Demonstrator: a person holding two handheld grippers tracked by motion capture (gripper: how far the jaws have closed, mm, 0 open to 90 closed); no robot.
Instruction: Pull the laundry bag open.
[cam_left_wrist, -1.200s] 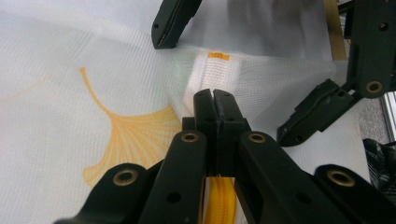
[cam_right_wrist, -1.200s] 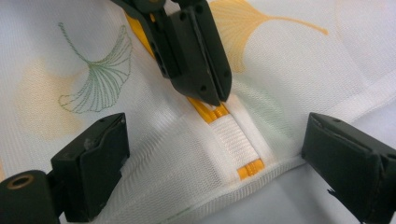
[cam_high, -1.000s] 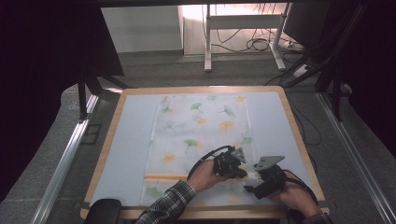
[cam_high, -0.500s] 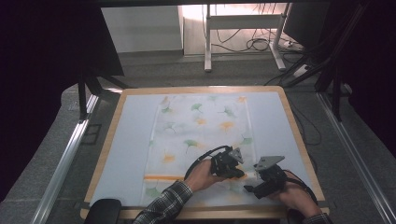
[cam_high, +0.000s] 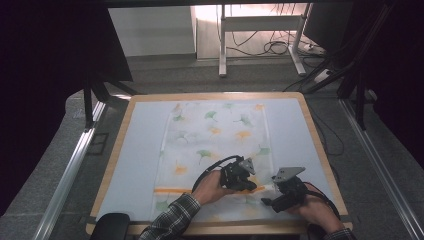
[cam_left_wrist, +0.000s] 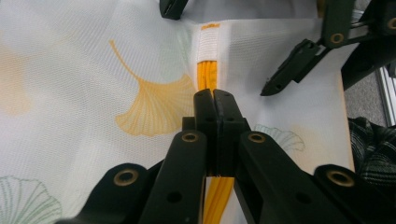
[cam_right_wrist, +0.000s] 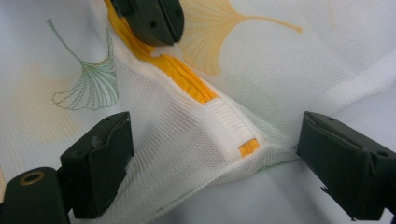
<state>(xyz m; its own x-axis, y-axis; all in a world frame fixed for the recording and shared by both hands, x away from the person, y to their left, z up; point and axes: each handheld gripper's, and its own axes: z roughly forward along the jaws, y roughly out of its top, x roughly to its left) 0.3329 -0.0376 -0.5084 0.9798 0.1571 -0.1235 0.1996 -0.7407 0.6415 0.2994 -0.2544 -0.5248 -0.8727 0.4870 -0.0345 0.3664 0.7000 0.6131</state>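
Since a second ago my left gripper (cam_high: 248, 184) has edged slightly toward seven o'clock, clamped on the orange zipper (cam_left_wrist: 208, 77). Right gripper (cam_high: 267, 196) hangs open around the mesh bag (cam_high: 215, 145) corner, table edge (cam_high: 260, 227) at six o'clock.

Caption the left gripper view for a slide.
Left gripper shut on the orange zipper of a ginkgo-print mesh bag.

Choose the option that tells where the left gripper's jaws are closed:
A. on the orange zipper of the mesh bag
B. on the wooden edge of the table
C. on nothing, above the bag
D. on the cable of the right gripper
A: in the left gripper view the left gripper has its jaws pressed together on the orange zipper of the white mesh bag.
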